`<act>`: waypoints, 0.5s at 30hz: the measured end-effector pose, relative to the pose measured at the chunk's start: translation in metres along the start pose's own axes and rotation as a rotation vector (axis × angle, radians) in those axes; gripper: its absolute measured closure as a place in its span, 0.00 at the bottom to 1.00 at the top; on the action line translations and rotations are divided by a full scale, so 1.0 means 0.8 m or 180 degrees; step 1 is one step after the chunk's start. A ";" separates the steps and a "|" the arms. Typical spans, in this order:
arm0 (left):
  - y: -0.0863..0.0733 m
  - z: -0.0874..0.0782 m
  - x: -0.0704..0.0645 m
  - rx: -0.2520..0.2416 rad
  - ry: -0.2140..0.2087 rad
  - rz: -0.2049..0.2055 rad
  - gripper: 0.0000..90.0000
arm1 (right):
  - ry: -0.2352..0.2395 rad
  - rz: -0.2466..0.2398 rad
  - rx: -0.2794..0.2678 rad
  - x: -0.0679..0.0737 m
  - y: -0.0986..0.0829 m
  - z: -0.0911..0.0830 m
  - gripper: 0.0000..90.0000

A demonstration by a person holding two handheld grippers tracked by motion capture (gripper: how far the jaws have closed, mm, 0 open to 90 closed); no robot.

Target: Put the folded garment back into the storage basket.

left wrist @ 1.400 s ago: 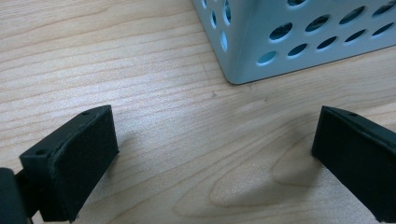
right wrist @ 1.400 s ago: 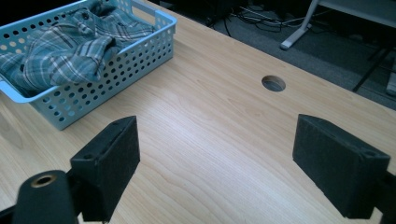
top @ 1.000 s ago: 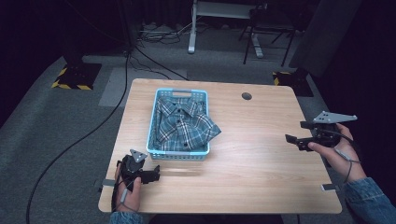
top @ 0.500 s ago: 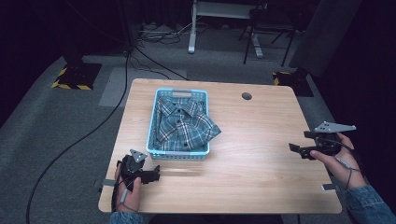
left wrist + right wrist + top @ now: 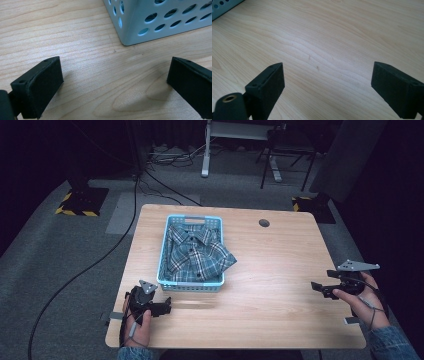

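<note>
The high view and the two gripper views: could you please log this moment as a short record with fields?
surface: wooden table
container: light blue perforated basket, on the table's left half
contents: folded plaid shirt, one corner draped over the basket's right rim
left gripper: open, holding nothing, low over the table just in front of the basket's near left corner
right gripper: open, holding nothing, near the table's right edge, pointing left
table detail: small dark round hole toward the far edge

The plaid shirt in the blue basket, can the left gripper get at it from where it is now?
Probably yes: the left gripper sits open beside the basket, whose open top leaves the plaid shirt uncovered.
</note>
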State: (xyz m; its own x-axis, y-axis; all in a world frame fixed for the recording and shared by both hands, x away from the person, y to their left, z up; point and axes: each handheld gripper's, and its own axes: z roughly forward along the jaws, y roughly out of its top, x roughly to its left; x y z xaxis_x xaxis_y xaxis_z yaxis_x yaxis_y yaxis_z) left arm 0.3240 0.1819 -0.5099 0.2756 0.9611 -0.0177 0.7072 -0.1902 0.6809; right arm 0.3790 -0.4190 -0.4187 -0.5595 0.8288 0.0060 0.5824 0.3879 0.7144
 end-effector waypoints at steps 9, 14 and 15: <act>0.000 0.000 0.000 -0.0001 0.0000 -0.0001 0.00 | 0.0002 0.0061 0.0081 -0.003 -0.021 0.012 0.12; 0.000 0.000 0.000 -0.0001 0.0000 -0.0001 0.00 | 0.0005 0.0101 0.0136 -0.004 -0.033 0.019 0.12; 0.000 0.000 0.000 0.0000 0.0000 0.0000 0.00 | 0.0006 0.0105 0.0146 -0.004 -0.034 0.020 0.12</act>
State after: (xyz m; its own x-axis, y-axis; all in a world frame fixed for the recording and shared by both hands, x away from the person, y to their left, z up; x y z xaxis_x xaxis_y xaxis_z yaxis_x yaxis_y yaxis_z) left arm 0.3241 0.1819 -0.5099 0.2755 0.9611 -0.0177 0.7072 -0.1902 0.6810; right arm 0.3740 -0.4260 -0.4494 -0.5405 0.8408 0.0303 0.6269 0.3784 0.6810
